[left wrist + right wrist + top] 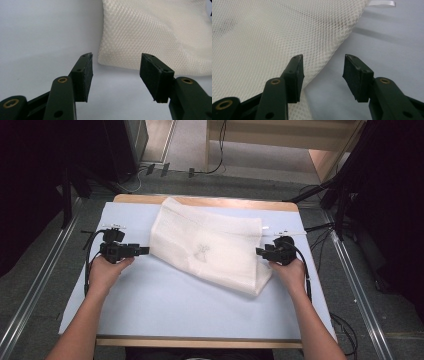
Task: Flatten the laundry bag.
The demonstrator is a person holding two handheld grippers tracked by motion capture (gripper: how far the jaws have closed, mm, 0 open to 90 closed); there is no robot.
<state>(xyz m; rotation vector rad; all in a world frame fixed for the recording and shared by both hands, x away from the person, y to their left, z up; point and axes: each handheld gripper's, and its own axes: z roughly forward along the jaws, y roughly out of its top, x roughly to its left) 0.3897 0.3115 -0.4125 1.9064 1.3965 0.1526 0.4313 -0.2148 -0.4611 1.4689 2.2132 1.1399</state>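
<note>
A white mesh bag (pixel 210 245) of fine honeycomb netting lies folded and slack across the middle of the pale blue tabletop (pixel 150 305) (a faint grey mark shows through its weave). The left gripper (pixel 145 250) sits just beside its left edge, fingers (pixel 85 75) wide and empty; the right gripper (pixel 259 252) is at its right edge, fingers (pixel 295 75) wide, one over the netting, nothing pinched.

Pale blue table mat (pixel 165 305), grey floor (pixel 45 265), black cables (pixel 215 167).
</note>
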